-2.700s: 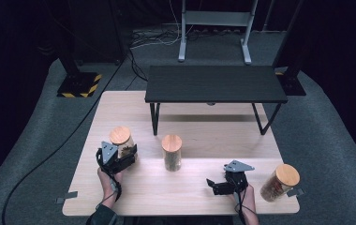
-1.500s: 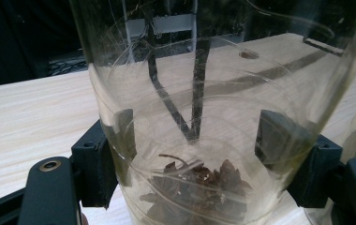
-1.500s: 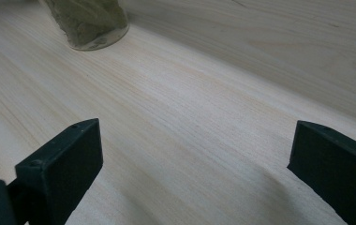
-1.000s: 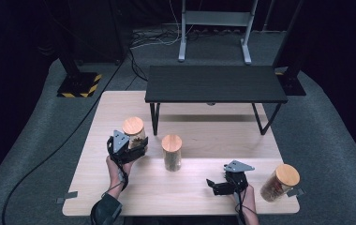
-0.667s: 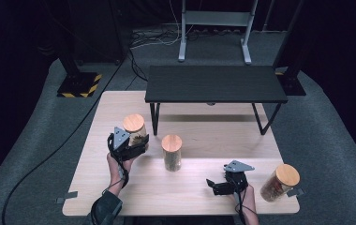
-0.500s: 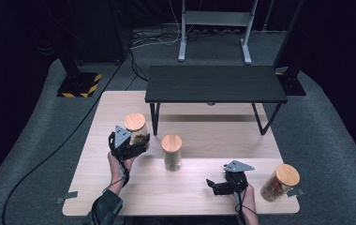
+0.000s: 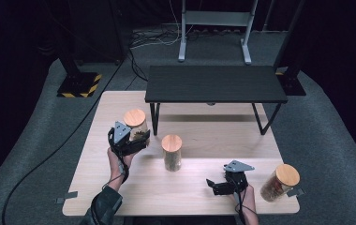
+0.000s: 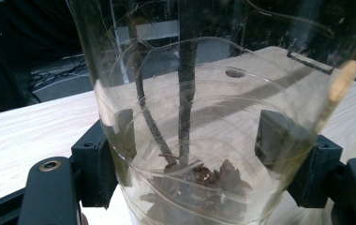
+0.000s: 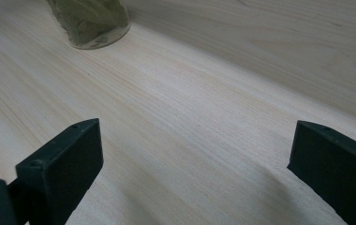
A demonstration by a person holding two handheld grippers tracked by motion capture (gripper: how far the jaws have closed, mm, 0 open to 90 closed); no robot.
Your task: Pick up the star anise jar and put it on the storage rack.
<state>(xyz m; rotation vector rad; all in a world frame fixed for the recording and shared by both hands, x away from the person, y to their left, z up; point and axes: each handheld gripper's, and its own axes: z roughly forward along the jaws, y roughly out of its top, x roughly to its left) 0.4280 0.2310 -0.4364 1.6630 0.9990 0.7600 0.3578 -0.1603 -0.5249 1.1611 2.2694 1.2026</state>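
Note:
A clear glass jar with a cork lid (image 7: 134, 118) sits at the left of the light wooden table (image 7: 199, 136). My left gripper (image 7: 136, 141) is shut on its lower body. In the left gripper view the jar (image 8: 199, 108) stands between the two black jaws of my left gripper (image 8: 195, 145), both pads press on the glass, and brown dried bits lie at its bottom. My right gripper (image 7: 212, 185) rests open near the front edge and points left. Its jaws (image 9: 190, 159) stand wide apart over bare wood.
A second cork-lidded jar (image 7: 172, 152) stands mid-table, and its base with greenish contents (image 9: 91, 21) is ahead of the right gripper. A third jar (image 7: 279, 182) stands at the front right corner. A low black shelf (image 7: 213, 83) spans the far side of the table.
Since the earliest frame my left gripper has carried its jar away from the person and slightly right, toward the shelf. Over the last second it has barely shifted. The right gripper has stayed put.

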